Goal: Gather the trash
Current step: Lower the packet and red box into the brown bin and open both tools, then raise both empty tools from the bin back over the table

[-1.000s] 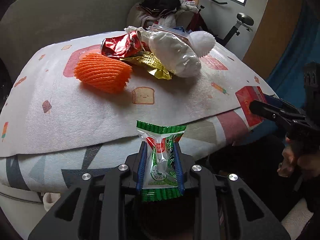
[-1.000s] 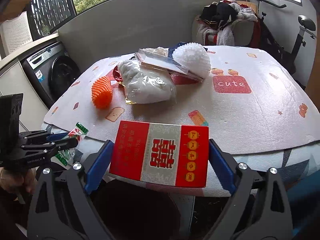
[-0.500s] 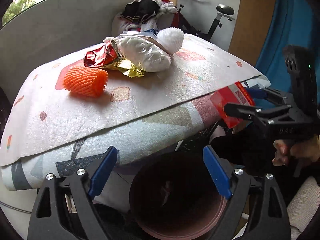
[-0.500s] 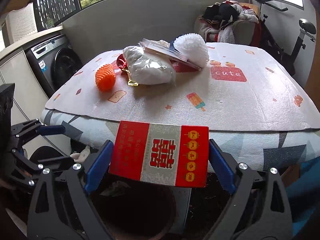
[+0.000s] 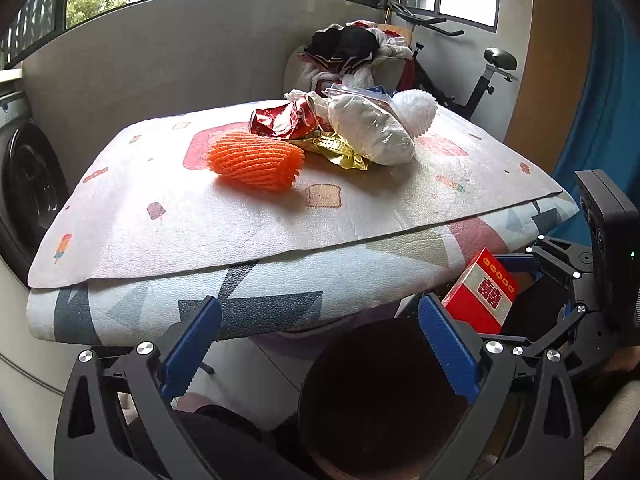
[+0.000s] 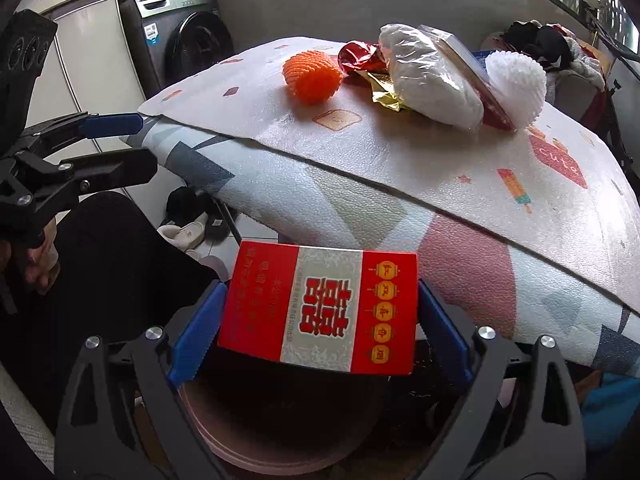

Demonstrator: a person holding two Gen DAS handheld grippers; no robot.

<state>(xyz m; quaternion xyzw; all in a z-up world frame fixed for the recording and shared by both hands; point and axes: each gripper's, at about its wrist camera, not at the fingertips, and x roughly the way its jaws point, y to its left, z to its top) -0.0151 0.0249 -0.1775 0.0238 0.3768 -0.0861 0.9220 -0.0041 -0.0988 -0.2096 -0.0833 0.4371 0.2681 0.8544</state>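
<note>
My left gripper (image 5: 316,316) hangs over the dark round bin (image 5: 380,400), its jaws opening wide with nothing between them. My right gripper (image 6: 320,294) is shut on a red and silver carton (image 6: 320,304), held below the table edge above the bin's pinkish rim (image 6: 240,452). From the left wrist view the carton (image 5: 480,292) shows at the right. On the patterned table mat (image 5: 200,232) lie an orange foam net (image 5: 256,164), a crumpled red wrapper (image 5: 284,120), a gold wrapper (image 5: 340,150), a white plastic bag (image 5: 368,132) and a white foam net (image 5: 416,110).
A washing machine (image 6: 188,40) stands behind the table's left corner. A chair piled with clothes (image 5: 348,48) and an exercise bike (image 5: 480,76) are at the back. Slippers (image 6: 188,232) lie on the floor under the table. A person's dark trouser leg (image 6: 100,260) is beside the bin.
The left gripper opened and the green and white snack packet is gone from its jaws. The right gripper has sunk with the red carton from table height to just above the bin.
</note>
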